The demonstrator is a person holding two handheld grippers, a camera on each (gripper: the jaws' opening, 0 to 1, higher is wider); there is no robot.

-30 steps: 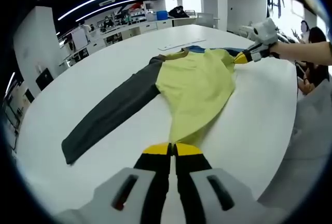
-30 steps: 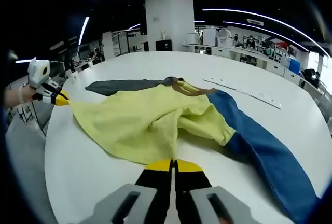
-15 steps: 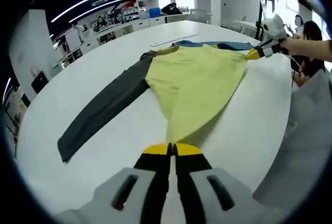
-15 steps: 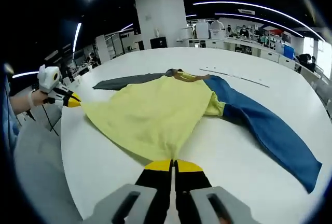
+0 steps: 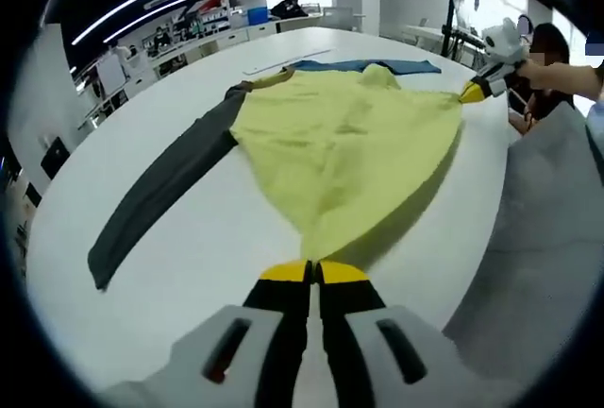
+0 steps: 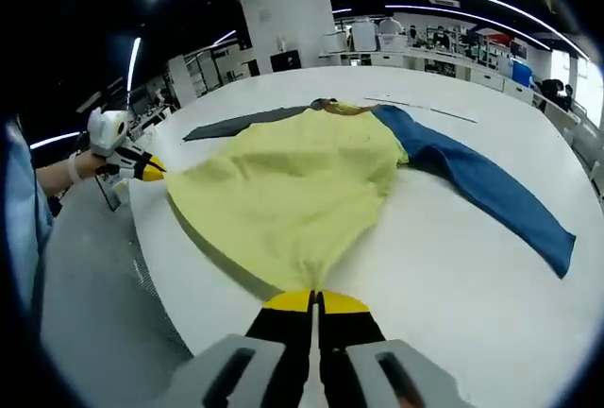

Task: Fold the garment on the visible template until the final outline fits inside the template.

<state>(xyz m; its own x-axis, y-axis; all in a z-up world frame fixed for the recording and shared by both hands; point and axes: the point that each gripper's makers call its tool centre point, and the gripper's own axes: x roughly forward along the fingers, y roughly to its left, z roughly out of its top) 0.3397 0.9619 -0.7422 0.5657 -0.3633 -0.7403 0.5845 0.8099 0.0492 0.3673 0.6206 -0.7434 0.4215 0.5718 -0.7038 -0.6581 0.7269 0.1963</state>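
Observation:
The garment [image 5: 340, 144] lies spread on the white table [image 5: 189, 276]. It has a yellow body, a dark grey sleeve [image 5: 151, 205] and a blue sleeve [image 5: 377, 66]. My left gripper [image 5: 311, 272] is shut on one corner of the yellow hem at the near table edge. My right gripper [image 5: 469, 93] holds the other hem corner at the upper right. In the right gripper view the right gripper [image 6: 314, 302] is shut on the hem of the garment [image 6: 293, 181]. There the blue sleeve [image 6: 481, 186] stretches right, and the left gripper [image 6: 151, 170] pinches the hem at the left.
A thin pale strip [image 6: 420, 109] lies on the table [image 6: 453, 285] beyond the collar [image 6: 335, 106]. The hem runs along the table's near edge, with grey floor [image 6: 104, 304] below. Desks and people stand at the back of the room.
Both grippers have drawn the hem back toward the table edge. The yellow body now lies flatter and wider, and the blue sleeve has straightened out.

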